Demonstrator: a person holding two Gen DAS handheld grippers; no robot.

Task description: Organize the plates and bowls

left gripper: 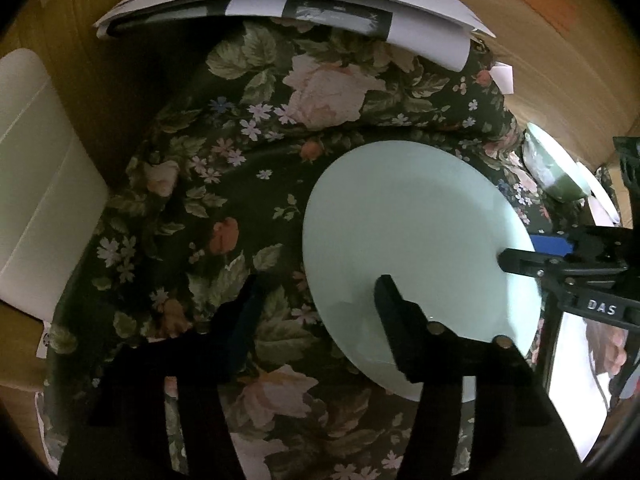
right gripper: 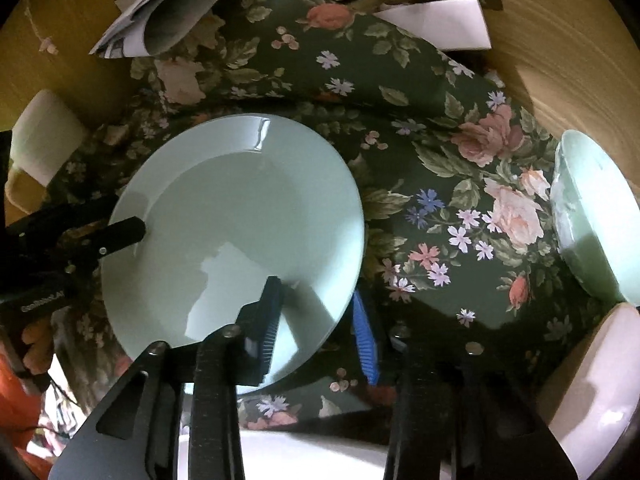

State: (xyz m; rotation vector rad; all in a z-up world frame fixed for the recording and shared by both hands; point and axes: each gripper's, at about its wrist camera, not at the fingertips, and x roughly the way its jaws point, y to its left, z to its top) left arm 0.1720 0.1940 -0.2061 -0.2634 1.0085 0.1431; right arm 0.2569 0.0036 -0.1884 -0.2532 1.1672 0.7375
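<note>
A: Pale green plate (left gripper: pixel 416 248) lies flat on the floral cloth (left gripper: pixel 240 184) over the worktop, centre-right in the left wrist view.

B: Left hand-held gripper (left gripper: pixel 316 300)?

A: Jaws spread wide. Its right finger sits over the plate's near edge, its left finger over bare cloth. Nothing held.

B: And the right hand-held gripper (right gripper: pixel 320 312)?

A: Also spread. One blue-padded finger (right gripper: pixel 268 320) over the plate's (right gripper: pixel 240 208) near part, the other just beside the rim, right of it. Whether the pad touches the plate, cannot tell.

B: Other dishes?

A: Green bowl (right gripper: pixel 592 220) at far right on the cloth, well apart from the plate. A white dish (right gripper: pixel 592 376) nearer, at the right edge. Papers (left gripper: pixel 280 4) at the far end.
</note>
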